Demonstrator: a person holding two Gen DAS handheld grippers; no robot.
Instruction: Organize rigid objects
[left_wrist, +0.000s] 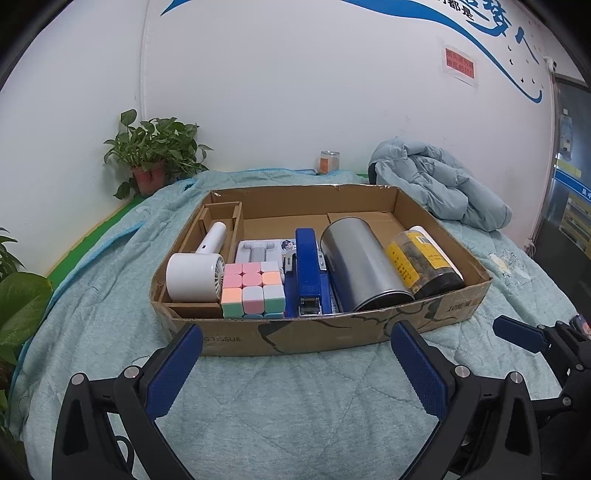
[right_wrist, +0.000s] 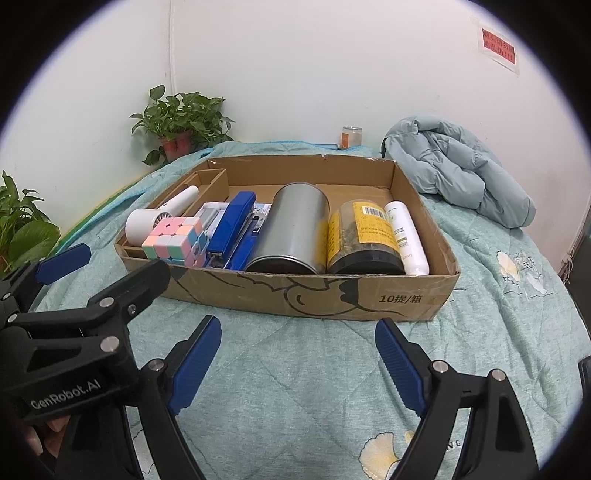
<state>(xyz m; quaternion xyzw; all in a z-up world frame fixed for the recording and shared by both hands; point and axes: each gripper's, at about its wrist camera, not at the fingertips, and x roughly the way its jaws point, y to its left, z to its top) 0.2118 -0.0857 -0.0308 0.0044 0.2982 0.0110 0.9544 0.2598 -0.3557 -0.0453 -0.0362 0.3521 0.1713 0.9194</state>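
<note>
While both grippers hover over the teal quilt (left_wrist: 295, 398), the left gripper (left_wrist: 295, 354) and right gripper (right_wrist: 299, 350) stand wide, empty. Ahead sits the shallow brown cardboard box (right_wrist: 332, 295) with a pastel puzzle cube (left_wrist: 253, 290), blue stapler (left_wrist: 308, 266) and steel canister (right_wrist: 291, 229). Only the right view fully shows the white bottle (right_wrist: 406, 236) beyond the yellow-labelled jar (right_wrist: 364, 236).

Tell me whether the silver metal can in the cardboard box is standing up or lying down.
Lying down. The silver can rests on its side in the cardboard box, its dark round end facing the camera, between the blue stapler and the yellow-labelled jar.
</note>
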